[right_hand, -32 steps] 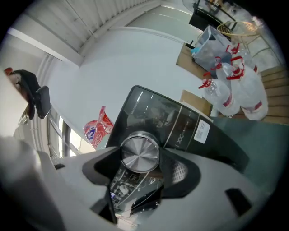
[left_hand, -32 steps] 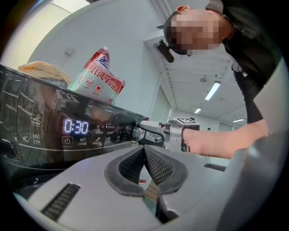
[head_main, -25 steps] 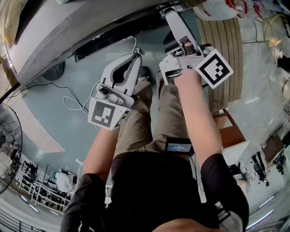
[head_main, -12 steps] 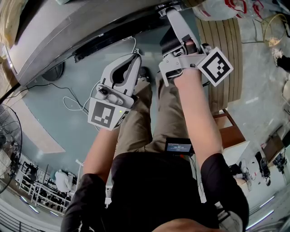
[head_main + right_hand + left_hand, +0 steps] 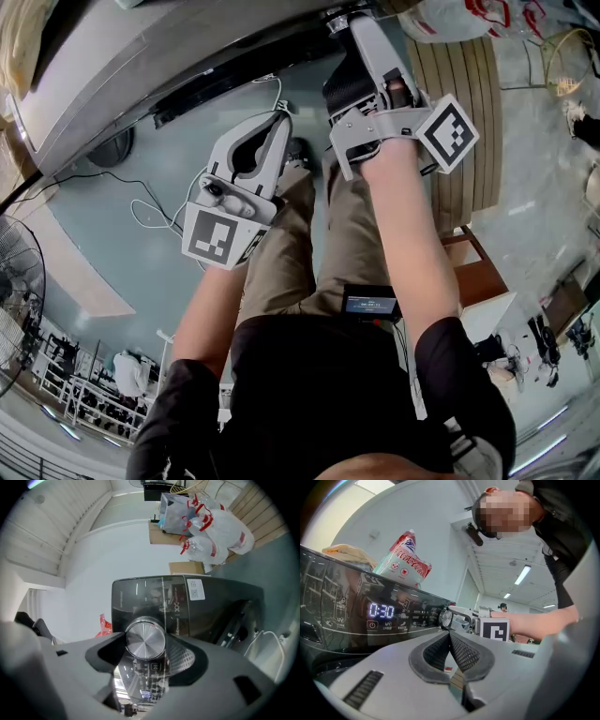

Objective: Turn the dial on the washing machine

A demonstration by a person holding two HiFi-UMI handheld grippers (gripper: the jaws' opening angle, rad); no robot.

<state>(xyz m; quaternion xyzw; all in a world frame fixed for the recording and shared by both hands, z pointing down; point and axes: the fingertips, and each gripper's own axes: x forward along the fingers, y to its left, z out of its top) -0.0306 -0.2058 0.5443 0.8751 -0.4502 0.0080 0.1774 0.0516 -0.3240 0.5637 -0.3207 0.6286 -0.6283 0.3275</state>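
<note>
Since a second ago our right claw [image 5: 148,645] is rolling slightly at the front of the washing machine [image 5: 220,606]. In the head view its marker cube [image 5: 447,132] is sitting a touch higher and more tilted than before, and more of the dark underside of the tool is showing. Our left arm is staying where it was.

In the right gripper view we are looking straight at the dial [image 5: 146,639], a round brushed-metal knob on the dark glossy control panel [image 5: 356,616]. It is sitting between the two jaws, which are standing wide with their pads pressing on its rim on either side, so we are pinching the dial.

Our left claw [image 5: 450,637] is hanging back from the machine, lower and to the left, over the teal floor [image 5: 112,234], where a thin white cable [image 5: 150,214] is lying. Its pads are pressing together at the tips with nothing between them.

From the left gripper view we are seeing the panel's display [image 5: 381,611] glowing 0:30, with the dial further along the panel to the right. A red-and-white bag [image 5: 404,555] is resting on top of the machine. Some white plastic bags [image 5: 211,531] with red print are lying beyond it.
</note>
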